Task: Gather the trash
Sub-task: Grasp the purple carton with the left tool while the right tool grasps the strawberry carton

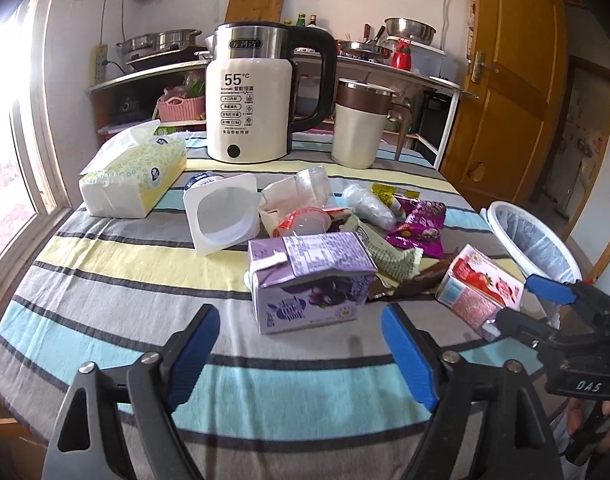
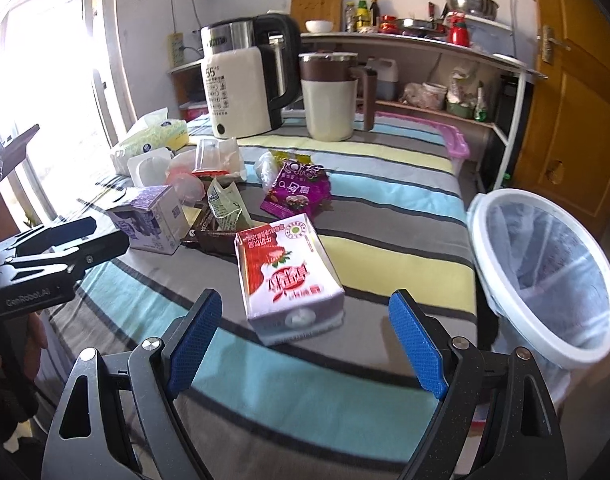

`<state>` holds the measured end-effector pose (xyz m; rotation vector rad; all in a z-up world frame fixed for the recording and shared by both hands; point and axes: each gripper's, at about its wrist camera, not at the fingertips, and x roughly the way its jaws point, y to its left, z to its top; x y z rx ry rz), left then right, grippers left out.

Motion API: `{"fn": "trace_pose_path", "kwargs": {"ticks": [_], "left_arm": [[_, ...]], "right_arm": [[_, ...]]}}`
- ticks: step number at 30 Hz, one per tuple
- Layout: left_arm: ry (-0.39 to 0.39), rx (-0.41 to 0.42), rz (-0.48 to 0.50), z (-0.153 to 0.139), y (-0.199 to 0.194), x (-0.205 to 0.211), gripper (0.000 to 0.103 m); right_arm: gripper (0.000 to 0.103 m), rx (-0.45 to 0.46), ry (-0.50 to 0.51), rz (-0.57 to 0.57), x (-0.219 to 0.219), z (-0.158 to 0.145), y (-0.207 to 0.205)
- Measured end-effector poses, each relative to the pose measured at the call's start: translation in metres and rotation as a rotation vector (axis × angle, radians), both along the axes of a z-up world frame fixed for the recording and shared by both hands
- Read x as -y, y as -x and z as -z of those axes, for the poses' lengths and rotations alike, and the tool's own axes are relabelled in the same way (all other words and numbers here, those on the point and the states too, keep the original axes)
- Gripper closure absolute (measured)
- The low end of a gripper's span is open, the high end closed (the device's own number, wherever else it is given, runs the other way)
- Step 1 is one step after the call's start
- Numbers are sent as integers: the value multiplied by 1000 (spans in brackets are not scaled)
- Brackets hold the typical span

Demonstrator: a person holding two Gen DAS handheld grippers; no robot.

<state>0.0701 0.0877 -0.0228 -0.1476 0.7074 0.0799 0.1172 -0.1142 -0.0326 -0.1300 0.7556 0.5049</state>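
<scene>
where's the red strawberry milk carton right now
The red milk carton lies flat on the striped tablecloth near the table's right edge, straight ahead of the open right tool, between the purple carton and the white bin.

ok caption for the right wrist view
Open right gripper approaches red-and-white strawberry milk carton lying on striped tablecloth, white-rimmed bin alongside.

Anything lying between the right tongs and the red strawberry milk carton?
No. In the right wrist view only bare striped tablecloth separates the open right tongs from the red strawberry milk carton.
</scene>
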Motion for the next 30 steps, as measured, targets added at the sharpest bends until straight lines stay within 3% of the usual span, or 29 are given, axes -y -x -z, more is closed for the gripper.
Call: {"fn": "trace_pose_path", "kwargs": {"ticks": [7, 11, 12, 19, 23, 30], "left_arm": [[28, 6, 2, -1, -12, 0, 11], [42, 1, -6, 1, -22, 1, 11], [43, -3, -8, 1, -25, 2, 11], [69, -29, -60, 6, -37, -4, 11], [79, -45, -71, 7, -37, -8, 28], [64, -15, -54, 3, -22, -3, 28]], "right_arm": [[19, -38, 16, -37, -12, 6, -13], [44, -60, 18, -26, -14, 10, -17], [46, -63, 19, -24, -14, 11, -18], [47, -61, -1, -31, -12, 8, -17], [47, -54, -15, -27, -11, 6, -15], [47, -35, -41, -11, -4, 1, -7]]}}
